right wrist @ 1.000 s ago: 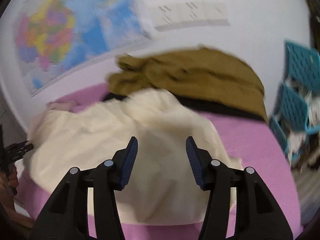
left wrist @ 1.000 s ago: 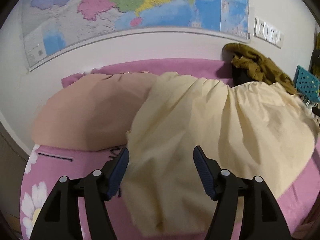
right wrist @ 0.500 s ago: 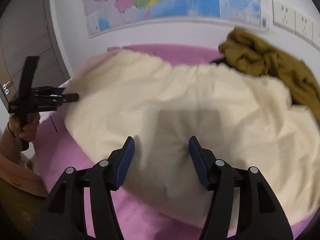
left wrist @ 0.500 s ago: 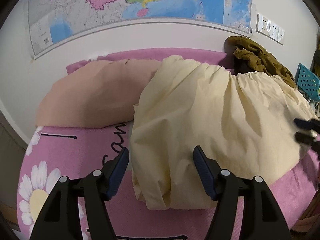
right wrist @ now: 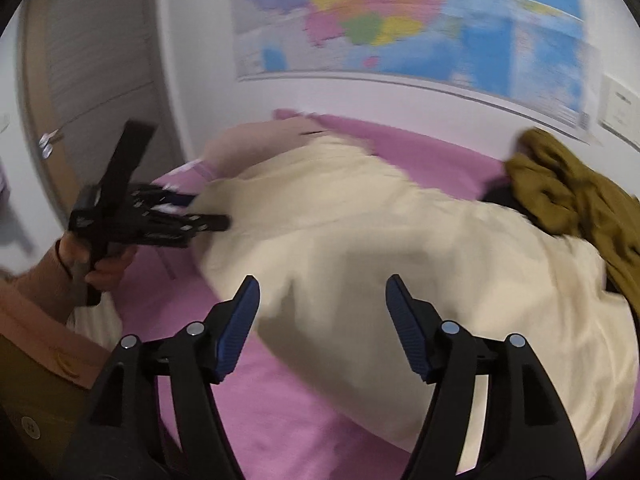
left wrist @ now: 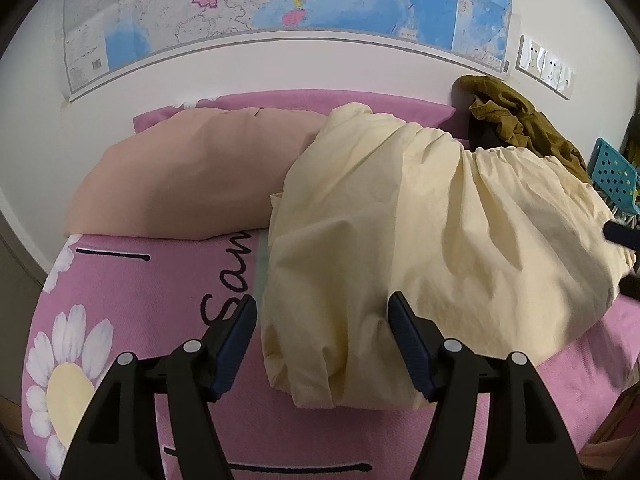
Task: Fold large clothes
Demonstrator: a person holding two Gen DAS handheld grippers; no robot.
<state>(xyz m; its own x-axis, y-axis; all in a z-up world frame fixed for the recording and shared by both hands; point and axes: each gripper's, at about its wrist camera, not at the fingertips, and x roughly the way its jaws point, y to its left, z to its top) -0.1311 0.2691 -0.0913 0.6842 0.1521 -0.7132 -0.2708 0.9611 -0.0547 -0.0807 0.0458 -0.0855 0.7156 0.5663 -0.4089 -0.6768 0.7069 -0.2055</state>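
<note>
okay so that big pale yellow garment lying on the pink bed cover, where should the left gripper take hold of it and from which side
Probably the rounded, bunched near end of the pale yellow cotton garment, which lies between the left gripper's open fingers. Come straight in from the near side, low over the pink bed cover: that end bulges up in thick folds, giving the pads something to pinch.
</note>
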